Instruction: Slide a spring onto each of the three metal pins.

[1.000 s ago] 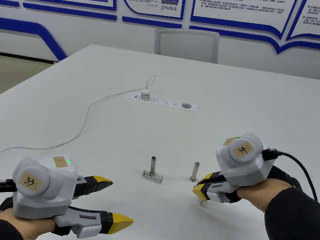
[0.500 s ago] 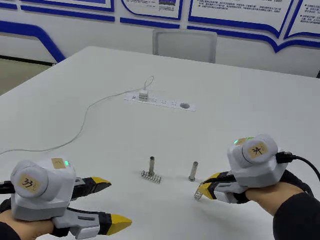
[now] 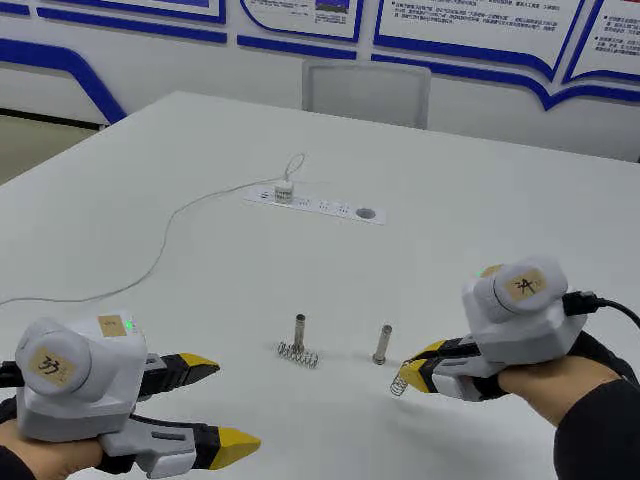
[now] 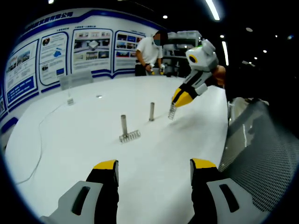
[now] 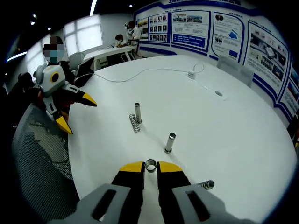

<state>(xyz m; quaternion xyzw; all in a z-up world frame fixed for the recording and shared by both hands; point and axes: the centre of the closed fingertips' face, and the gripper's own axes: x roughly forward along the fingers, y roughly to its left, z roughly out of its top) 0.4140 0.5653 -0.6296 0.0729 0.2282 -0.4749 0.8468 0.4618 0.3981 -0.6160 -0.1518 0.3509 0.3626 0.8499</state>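
Right tongs [image 3: 411,373] lifted spring [image 3: 398,385] off table [image 3: 200,230].

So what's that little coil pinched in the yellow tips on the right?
A small spring of bare silvery wire, a short coil. The right gripper has its yellow-tipped jaws shut on one end; the rest juts out, tilted downward, seemingly just off the white table. In the head view it is right of the right-hand pin, not touching it.
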